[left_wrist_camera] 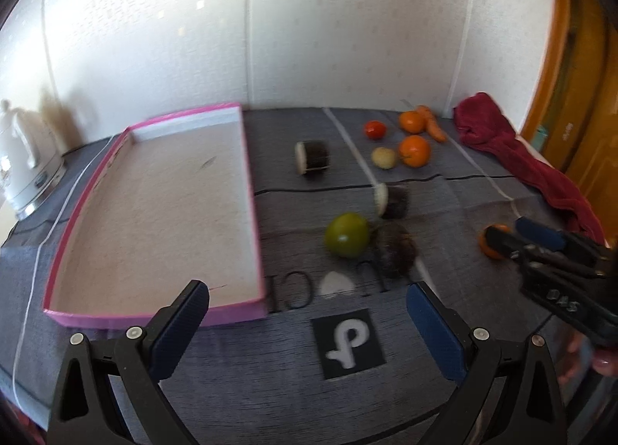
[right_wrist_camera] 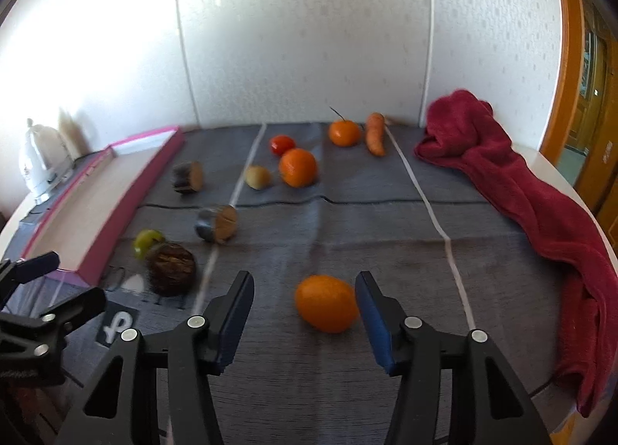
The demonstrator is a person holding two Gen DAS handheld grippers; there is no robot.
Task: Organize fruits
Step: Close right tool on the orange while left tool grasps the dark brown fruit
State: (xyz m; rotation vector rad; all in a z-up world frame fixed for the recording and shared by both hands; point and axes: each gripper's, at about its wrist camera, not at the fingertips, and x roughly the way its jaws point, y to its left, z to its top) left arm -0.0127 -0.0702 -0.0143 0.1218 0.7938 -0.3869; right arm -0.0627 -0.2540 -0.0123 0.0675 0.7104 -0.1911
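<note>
My right gripper is open, its fingers on either side of an orange lying on the grey cloth, not closed on it. My left gripper is open and empty, just short of a green apple and a dark brown round fruit. The empty pink-rimmed box lies to the left. Farther back lie two more oranges, a tomato, a small yellow fruit, a carrot and two cut dark pieces.
A red towel lies along the right side of the table. A white kettle stands at the back left beside the box. A white wall closes the back. A wooden door is at the right.
</note>
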